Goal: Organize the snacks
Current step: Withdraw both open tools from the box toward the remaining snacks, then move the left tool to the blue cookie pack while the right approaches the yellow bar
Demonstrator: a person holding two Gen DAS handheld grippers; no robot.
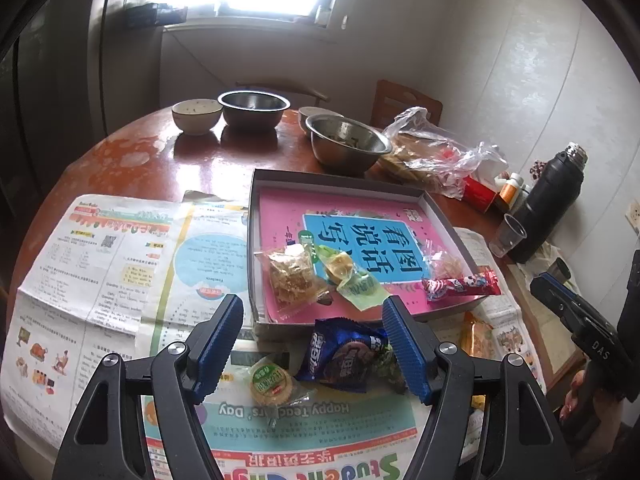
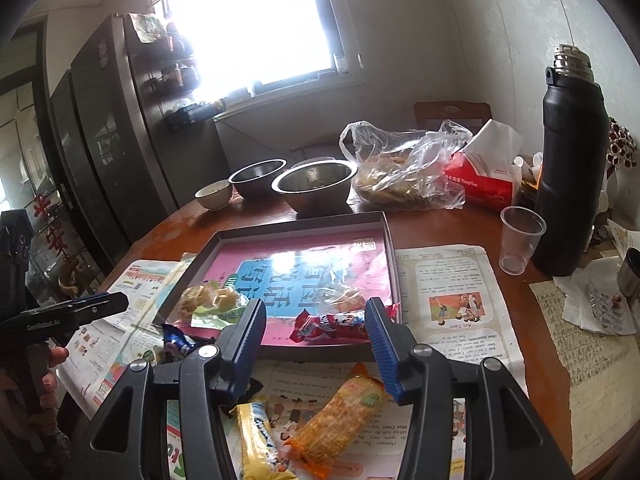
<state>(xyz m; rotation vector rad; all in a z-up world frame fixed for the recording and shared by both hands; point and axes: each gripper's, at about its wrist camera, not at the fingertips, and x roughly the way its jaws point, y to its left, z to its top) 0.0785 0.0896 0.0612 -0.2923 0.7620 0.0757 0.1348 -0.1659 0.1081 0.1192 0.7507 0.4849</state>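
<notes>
Both grippers hover with jaws apart, holding nothing, over the snacks.

Left gripper (image 1: 313, 316) hangs above a blue cookie pack (image 1: 344, 354) on newspaper at the shallow box's (image 1: 256, 216) near edge; right gripper (image 2: 316, 326) hangs over an orange snack bar (image 2: 340, 412). A red candy wrapper (image 2: 328, 324) lies in the box's near right corner.

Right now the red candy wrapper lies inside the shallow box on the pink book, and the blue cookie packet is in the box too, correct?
Not quite. The red candy wrapper does lie inside the shallow box on the pink book, but the blue cookie packet lies outside the box, on the newspaper in front of it. The left wrist view shows this.
</notes>
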